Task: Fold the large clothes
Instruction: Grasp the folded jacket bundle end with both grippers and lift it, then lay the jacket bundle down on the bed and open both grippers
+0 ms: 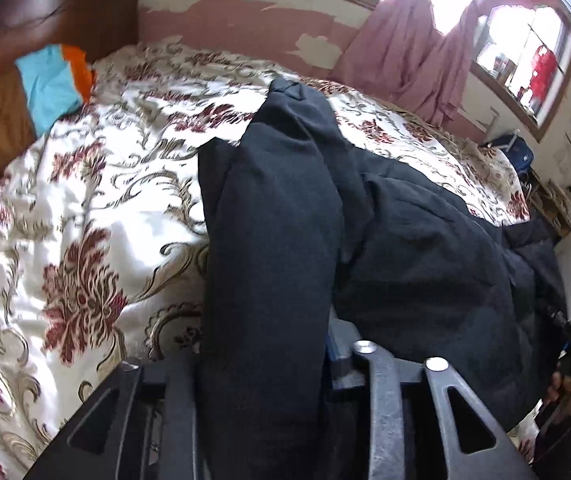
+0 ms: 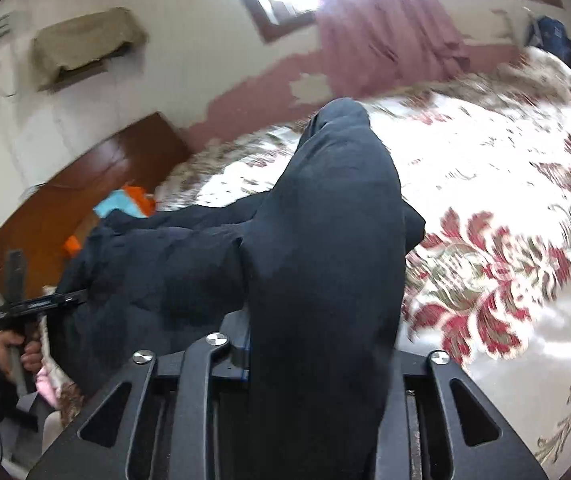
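Observation:
A large black garment hangs stretched between my two grippers above the bed. In the left wrist view a thick fold of it runs forward out of my left gripper, which is shut on the cloth; the fingers are hidden under it. In the right wrist view the garment drapes over my right gripper, shut on it too. The rest of the cloth sags leftward toward the other gripper. The right gripper also shows at the right edge of the left wrist view.
The bed has a white cover with red flowers, also in the right wrist view. A brown headboard, blue and orange cloths, a pink curtain, windows and a blue bag surround it.

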`<state>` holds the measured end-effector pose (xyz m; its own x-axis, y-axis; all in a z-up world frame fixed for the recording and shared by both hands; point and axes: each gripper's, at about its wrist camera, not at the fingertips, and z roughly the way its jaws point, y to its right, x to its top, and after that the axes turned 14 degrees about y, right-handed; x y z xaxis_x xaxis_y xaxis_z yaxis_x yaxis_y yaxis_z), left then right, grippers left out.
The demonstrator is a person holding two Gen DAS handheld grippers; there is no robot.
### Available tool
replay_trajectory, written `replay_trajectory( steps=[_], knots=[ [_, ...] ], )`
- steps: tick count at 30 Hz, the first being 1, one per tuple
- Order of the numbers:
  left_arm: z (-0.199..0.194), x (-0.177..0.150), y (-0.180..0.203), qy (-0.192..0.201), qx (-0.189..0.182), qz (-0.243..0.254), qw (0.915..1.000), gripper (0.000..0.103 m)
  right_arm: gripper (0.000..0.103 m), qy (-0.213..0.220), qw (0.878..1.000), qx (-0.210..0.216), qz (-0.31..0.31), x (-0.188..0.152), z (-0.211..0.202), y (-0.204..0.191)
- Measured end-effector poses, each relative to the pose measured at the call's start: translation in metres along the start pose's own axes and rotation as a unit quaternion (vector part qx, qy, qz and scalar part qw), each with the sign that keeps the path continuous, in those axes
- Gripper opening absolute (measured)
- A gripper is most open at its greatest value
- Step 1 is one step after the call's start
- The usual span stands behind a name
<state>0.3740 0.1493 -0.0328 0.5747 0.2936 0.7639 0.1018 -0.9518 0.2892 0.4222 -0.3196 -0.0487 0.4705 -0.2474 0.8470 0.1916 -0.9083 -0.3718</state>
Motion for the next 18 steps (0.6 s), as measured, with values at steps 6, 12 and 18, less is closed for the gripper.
replay_trajectory(
  steps=[6,12,18],
  knots=[
    [-0.006,-0.008,-0.009,0.012,0.002,-0.01,0.9999,0.069,0.06,-0.005,0.999,-0.044,0.008,-0.007,0.005,0.004],
    [-0.02,-0.012,-0.006,0.04,0.015,0.001,0.9991,0.087,0.084,0.017,0.994,-0.095,-0.049,-0.008,-0.005,-0.016],
    [-0.04,-0.016,0.007,0.08,0.026,0.034,0.9959,0.09,0.092,0.053,0.981,-0.147,-0.118,-0.003,-0.031,-0.047]
  ],
)
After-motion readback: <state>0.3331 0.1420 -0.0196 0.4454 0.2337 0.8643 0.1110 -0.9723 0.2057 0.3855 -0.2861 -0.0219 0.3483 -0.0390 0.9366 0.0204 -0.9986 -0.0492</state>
